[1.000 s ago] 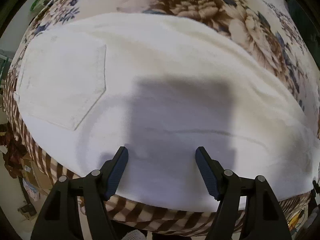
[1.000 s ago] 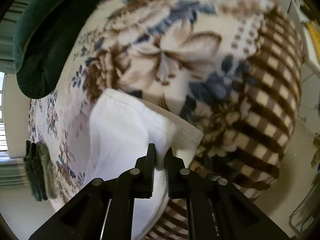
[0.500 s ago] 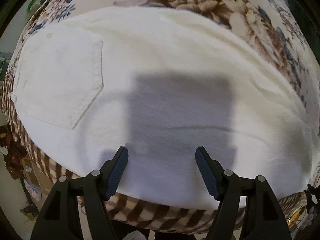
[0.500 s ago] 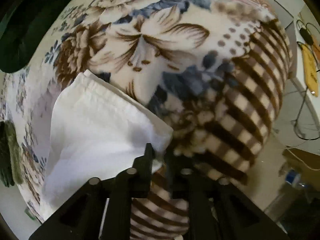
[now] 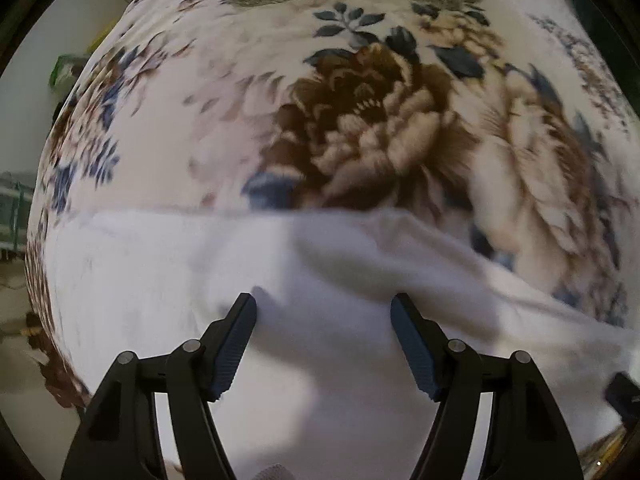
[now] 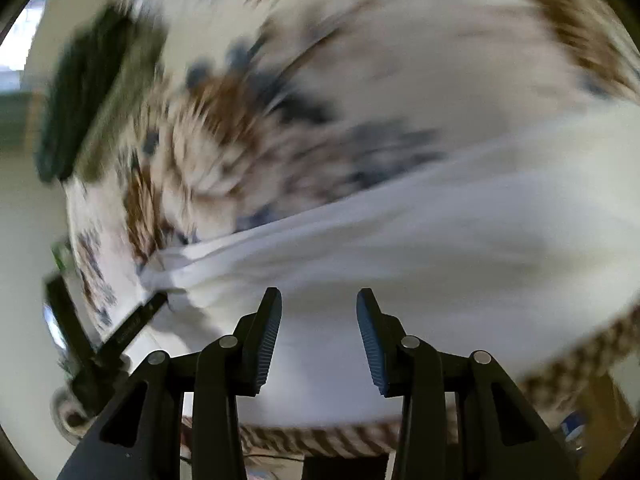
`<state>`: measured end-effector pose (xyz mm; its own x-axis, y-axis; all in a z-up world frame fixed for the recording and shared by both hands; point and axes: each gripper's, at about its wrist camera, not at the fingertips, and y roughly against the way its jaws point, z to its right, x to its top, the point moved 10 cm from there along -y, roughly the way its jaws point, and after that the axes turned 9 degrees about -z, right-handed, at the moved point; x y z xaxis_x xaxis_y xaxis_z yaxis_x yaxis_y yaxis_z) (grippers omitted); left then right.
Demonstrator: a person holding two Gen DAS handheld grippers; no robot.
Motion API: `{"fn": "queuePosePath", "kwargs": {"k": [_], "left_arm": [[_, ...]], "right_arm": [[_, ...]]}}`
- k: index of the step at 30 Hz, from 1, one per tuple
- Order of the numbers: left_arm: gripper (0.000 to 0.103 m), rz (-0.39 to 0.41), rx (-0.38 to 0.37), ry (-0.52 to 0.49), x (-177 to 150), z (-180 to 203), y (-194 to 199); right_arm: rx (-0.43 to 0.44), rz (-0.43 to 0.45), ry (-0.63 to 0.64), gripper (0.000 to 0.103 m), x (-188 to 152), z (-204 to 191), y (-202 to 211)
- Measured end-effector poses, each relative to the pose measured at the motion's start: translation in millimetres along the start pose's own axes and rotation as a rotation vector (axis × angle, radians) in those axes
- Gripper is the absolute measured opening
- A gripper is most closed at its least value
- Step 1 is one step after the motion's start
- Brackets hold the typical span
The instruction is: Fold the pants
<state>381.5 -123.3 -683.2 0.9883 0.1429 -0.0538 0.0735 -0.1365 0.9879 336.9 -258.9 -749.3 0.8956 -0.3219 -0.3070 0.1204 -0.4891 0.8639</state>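
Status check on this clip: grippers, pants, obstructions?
Left gripper open, right gripper open, both empty. White pants on floral blanket. Nothing blocking; right view blurred.

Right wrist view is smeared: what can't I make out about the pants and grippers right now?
- Right wrist view: motion blur hides the folds and edges of the white pants; a black gripper part at left touches their bunched end, grip unclear.
- Left wrist view: the pants are blurred, with no pocket or seam visible; their near edge is cut off behind the left gripper.
- Both views: the floral blanket is blurred.
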Motion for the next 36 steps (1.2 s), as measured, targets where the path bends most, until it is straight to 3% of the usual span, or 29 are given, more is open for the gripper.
{"fn": "queuePosePath", "kwargs": {"k": [2, 5, 12, 16, 19, 22, 24, 27, 29, 34, 36], "left_arm": [[0.069, -0.015, -0.007, 0.001, 12, -1, -11], [0.070, -0.016, -0.019, 0.002, 23, -2, -19], [0.071, -0.034, -0.030, -0.018, 54, -13, -48], [0.071, -0.002, -0.080, -0.025, 59, -33, -25], [0.071, 0.036, -0.093, -0.033, 36, -29, 2], [0.071, 0.041, -0.107, -0.038, 7, -28, 16], [0.071, 0.032, -0.108, -0.039, -11, -20, 18], [0.071, 0.005, -0.096, -0.042, -37, 13, 13], [0.074, -0.026, -0.107, -0.032, -60, 32, 13], [0.078, -0.030, -0.079, -0.053, -78, 77, -11], [0.078, -0.042, -0.059, -0.061, -81, 82, -21]], "right_arm": [[-0.053, -0.041, 0.027, 0.042, 7, -25, -36], [-0.129, -0.013, -0.002, 0.041, 20, -30, -58], [-0.126, 0.016, -0.107, 0.041, 38, -14, -54], [-0.037, 0.044, -0.081, 0.042, 24, -4, -12], [0.008, 0.139, -0.105, 0.048, 4, 48, 50], [-0.063, 0.253, -0.174, 0.055, -7, 139, 117], [-0.185, 0.320, -0.218, 0.057, -5, 212, 157], [-0.211, 0.322, -0.252, 0.057, 14, 288, 185], [-0.192, 0.301, -0.232, 0.057, 34, 317, 188], [-0.111, 0.240, -0.203, 0.057, 90, 325, 148], [-0.089, 0.228, -0.192, 0.036, 92, 321, 139]]}}
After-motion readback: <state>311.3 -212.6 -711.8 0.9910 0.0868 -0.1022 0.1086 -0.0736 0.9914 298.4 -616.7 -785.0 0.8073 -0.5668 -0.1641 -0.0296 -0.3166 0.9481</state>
